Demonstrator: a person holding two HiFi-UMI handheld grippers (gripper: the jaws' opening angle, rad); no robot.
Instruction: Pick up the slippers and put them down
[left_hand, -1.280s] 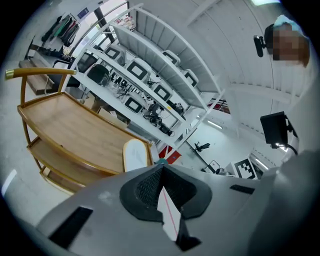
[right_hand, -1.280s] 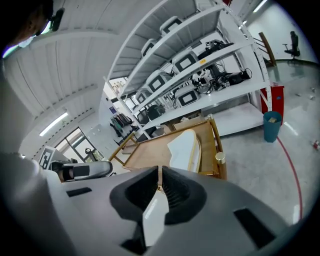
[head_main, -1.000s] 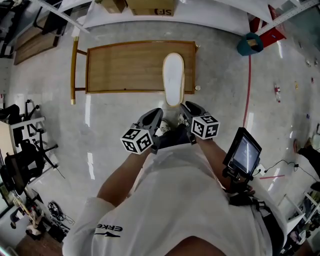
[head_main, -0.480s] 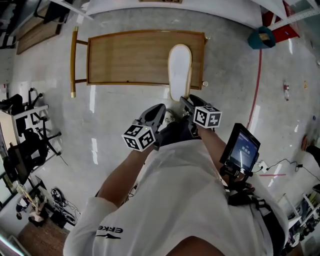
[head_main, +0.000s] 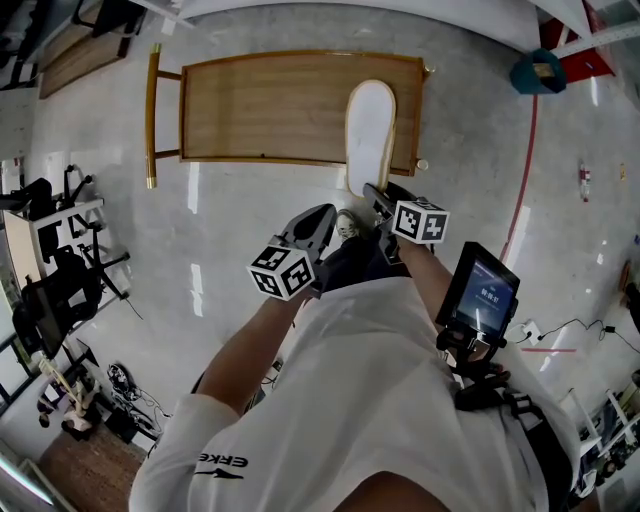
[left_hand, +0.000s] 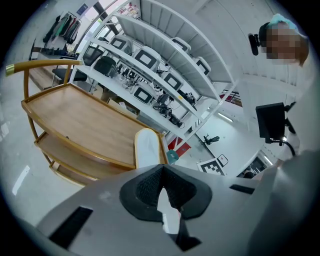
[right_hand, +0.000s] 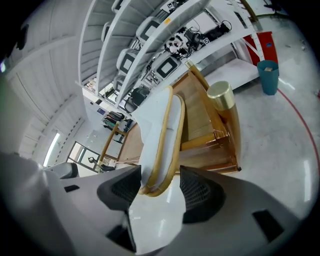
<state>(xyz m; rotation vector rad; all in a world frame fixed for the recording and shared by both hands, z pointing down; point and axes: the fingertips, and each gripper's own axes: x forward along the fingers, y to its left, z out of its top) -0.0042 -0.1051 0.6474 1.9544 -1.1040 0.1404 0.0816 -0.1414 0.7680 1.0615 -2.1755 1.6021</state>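
As the head view looks down, the white slipper (head_main: 369, 135) lies on the wooden rack (head_main: 260, 105), its near end overhanging. In the left gripper view, the left gripper (left_hand: 163, 170) is closed and empty. In the right gripper view, the right gripper (right_hand: 160, 170) gapes wide, with the slipper's end between its 2 pads, ungripped.

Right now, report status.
Left gripper shut. Right gripper jaws open, lined up on slipper, no grip. Slipper on shelf, near end overhanging. Nothing in the way.

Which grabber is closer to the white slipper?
Right. The right gripper is open at the white slipper's near end; the left gripper sits farther back, off to its left.
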